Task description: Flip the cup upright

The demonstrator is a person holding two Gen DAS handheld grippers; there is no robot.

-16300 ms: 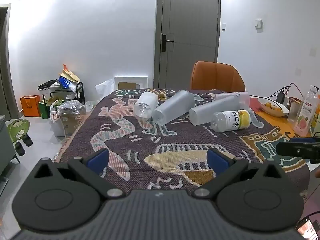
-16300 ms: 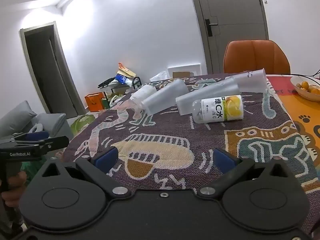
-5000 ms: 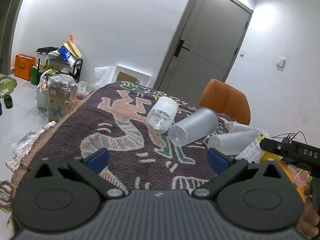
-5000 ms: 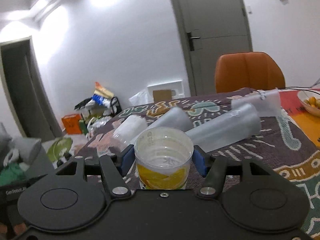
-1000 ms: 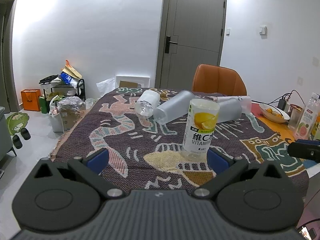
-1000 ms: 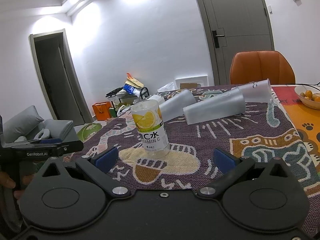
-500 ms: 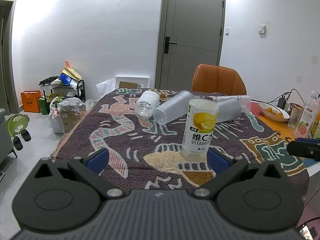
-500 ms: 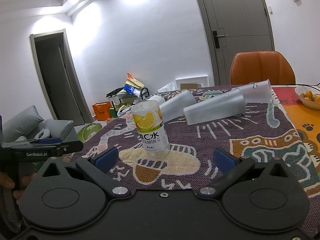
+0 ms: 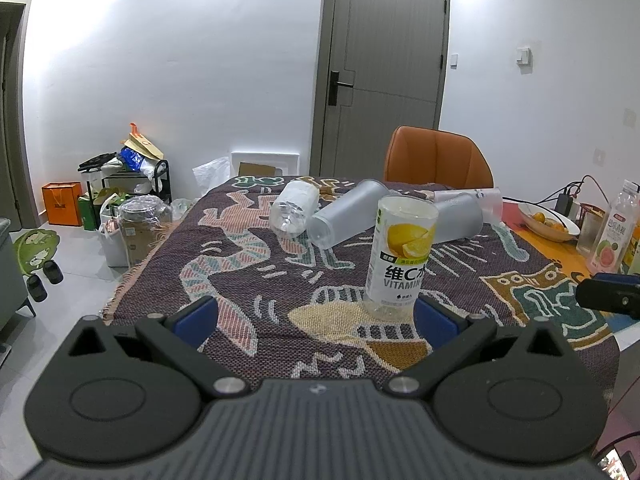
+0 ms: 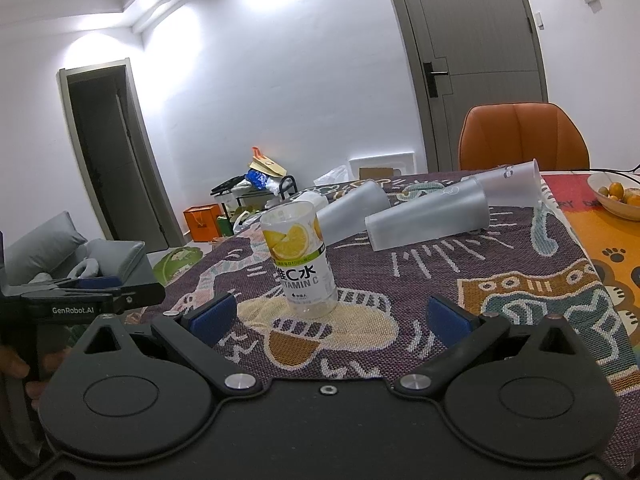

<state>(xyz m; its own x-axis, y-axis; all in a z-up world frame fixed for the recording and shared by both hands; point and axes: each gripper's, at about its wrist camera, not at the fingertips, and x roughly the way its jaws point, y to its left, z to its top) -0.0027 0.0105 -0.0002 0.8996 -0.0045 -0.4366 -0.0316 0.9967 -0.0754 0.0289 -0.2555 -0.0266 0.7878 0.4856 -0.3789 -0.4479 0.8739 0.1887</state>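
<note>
A clear cup with a lemon label stands upright on the patterned tablecloth; it also shows in the right wrist view. My left gripper is open and empty, just short of the cup. My right gripper is open and empty, a little back from the cup. Behind it lie frosted cups and a clear cup on their sides.
An orange chair stands at the table's far end. A bowl of fruit and a drink bottle sit at the right. Bags and boxes clutter the floor to the left. The left gripper shows in the right wrist view.
Over the longer span the lemon-label cup went from lying on its side to standing upright, and my right gripper let go of it. In the last second nothing has visibly moved.
</note>
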